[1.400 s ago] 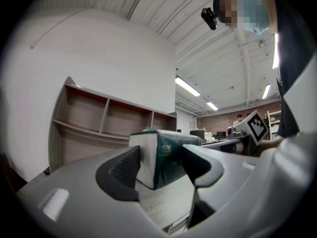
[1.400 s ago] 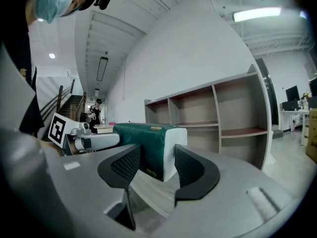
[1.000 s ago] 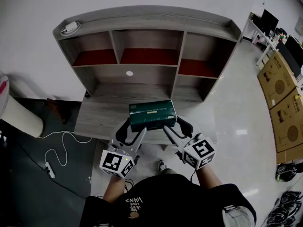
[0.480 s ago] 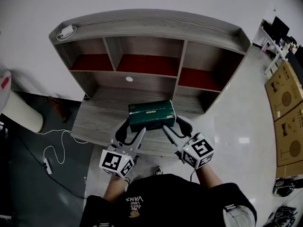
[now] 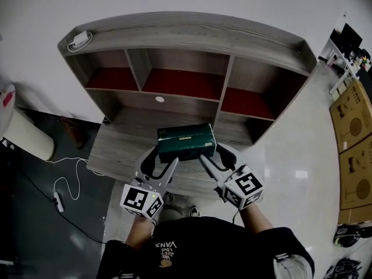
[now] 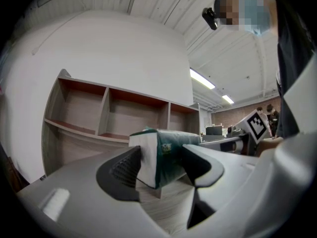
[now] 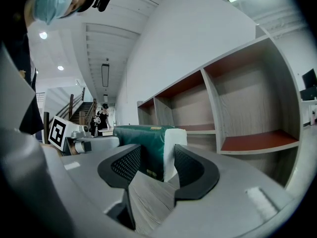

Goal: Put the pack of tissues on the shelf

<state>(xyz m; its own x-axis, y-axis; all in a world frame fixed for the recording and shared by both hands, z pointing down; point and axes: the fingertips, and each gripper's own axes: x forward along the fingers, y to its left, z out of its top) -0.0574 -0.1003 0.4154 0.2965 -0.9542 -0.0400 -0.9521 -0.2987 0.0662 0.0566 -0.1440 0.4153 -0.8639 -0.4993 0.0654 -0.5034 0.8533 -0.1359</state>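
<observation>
The person is holding the dark green, rectangular plastic-wrapped pack of tissues (image 5: 186,142) with both tools at once. The left hand-held gripper (image 5: 161,163) is clamping the pack's left end and the right hand-held gripper (image 5: 218,158) is clamping its right end.

In the left gripper view the left hand-held gripper (image 6: 161,165) is pressing its two jaws onto the white end of the pack (image 6: 166,150), spread only as far as the pack's width. In the right gripper view the right hand-held gripper (image 7: 156,165) is doing the same on the opposite white end of the pack (image 7: 143,143).

The pack is sitting just ahead of both sets of jaws, over the grey wood-grain surface (image 5: 125,138) at the foot of the unit. Whether its underside is touching that surface cannot be told.

Its long axis is running from one hand-held gripper to the other, roughly parallel to the front of the grey wood-grain shelf unit with three red-floored compartments (image 5: 192,34). Neither hand is nearer; both are sharing the load evenly.

The middle compartment (image 5: 183,83) is lying straight ahead of the two hand-held grippers and higher than the pack. The coming move therefore looks like a joint lift and push forward, with the pack staying broadside to the opening.
</observation>
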